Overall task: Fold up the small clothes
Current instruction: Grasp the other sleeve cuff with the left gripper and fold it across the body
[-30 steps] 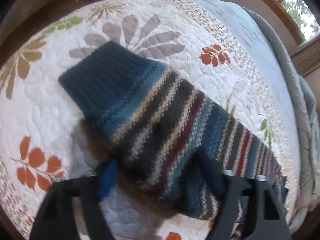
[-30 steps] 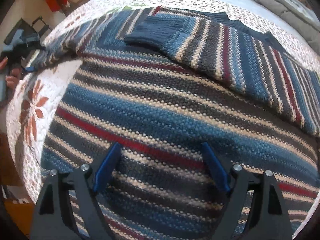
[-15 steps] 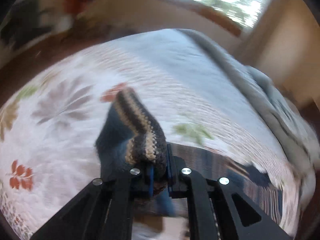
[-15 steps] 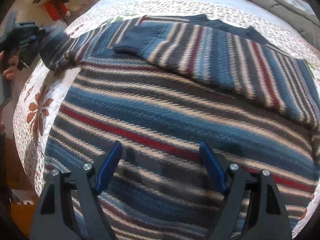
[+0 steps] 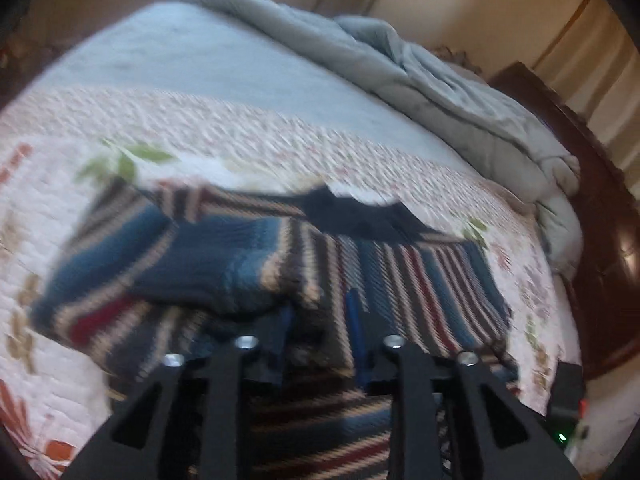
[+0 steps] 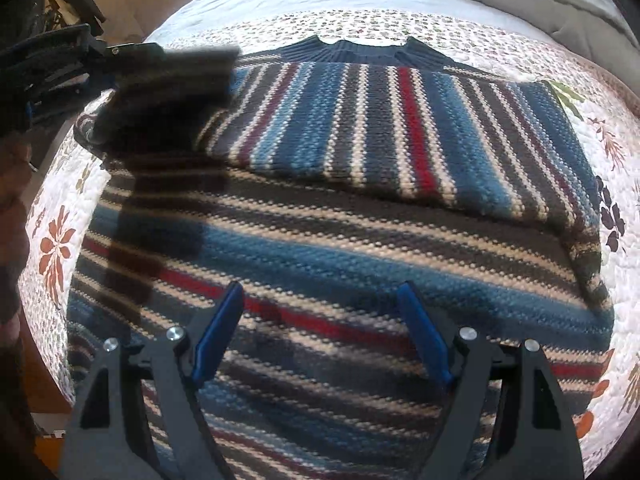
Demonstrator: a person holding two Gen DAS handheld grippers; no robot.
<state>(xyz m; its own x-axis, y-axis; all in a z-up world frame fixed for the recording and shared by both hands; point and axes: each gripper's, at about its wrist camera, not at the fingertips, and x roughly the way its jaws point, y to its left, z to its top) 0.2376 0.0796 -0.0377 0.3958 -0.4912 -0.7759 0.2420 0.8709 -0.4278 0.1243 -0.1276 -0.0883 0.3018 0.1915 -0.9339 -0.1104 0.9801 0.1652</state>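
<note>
A striped knit sweater (image 6: 360,208) in blue, grey, cream and red lies on the floral quilt (image 6: 616,128). One sleeve (image 6: 400,132) lies folded across the chest. My left gripper (image 5: 320,320) is shut on the other sleeve (image 5: 208,272) and holds it over the sweater body; it shows blurred at the upper left of the right wrist view (image 6: 132,68). My right gripper (image 6: 320,328) is open and empty, low over the sweater's lower body.
A grey duvet (image 5: 440,80) is bunched along the far side of the bed, by a dark wooden bed frame (image 5: 600,216). A pale blue sheet (image 5: 200,64) lies beyond the quilt. The bed's edge drops off at left (image 6: 44,320).
My left gripper shut on the sleeve near its cuff, lifted it off the quilt and swung it over the sweater body. My right gripper stayed open, shifting slightly.
</note>
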